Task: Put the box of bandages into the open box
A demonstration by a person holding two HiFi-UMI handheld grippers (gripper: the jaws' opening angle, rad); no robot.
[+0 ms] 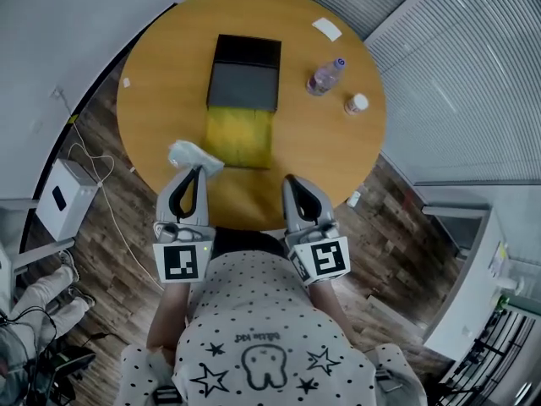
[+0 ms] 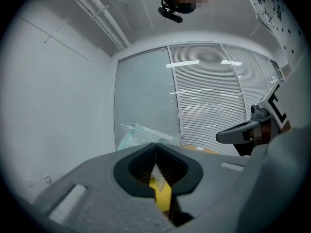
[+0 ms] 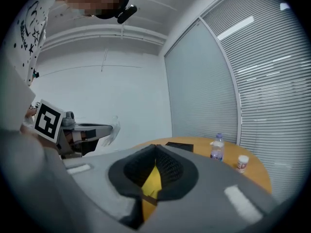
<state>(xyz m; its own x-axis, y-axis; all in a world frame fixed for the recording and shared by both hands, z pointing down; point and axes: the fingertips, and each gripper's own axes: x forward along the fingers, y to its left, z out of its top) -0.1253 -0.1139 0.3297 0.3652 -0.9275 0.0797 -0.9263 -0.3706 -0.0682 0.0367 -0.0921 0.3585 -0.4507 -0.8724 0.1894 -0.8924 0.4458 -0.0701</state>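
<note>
The left gripper (image 1: 198, 169) has its jaws closed on one end of a crinkled, clear plastic packet of bandages (image 1: 193, 154); in the left gripper view the jaws (image 2: 155, 144) meet in a tight seam, with the packet (image 2: 142, 132) bunched just beyond their tips. In the head view the packet's long axis runs crosswise to the jaws, from the person's left towards the right and slightly slanted; its right end points at the near left corner of the yellow panel (image 1: 239, 138). It sits over the near left part of the round wooden counter (image 1: 161, 100); whether it touches the wood I cannot tell.

The black rectangular box (image 1: 244, 74) lies mid-counter, well beyond the packet, its long axis running away from the person; the yellow panel lies flat against its near end.

The right gripper (image 1: 290, 181) has its jaws closed together with nothing between them; it points across the near edge of the counter, just right of the yellow panel; its own view shows the jaws (image 3: 155, 147) shut and the left gripper (image 3: 92, 130) off to the side with the packet (image 3: 112, 129) at its tip.

On the far right of the counter stand a clear plastic water bottle (image 1: 325, 76) and, just beside it, a small white jar (image 1: 356, 103); a white card (image 1: 326, 29) lies beyond them.
</note>
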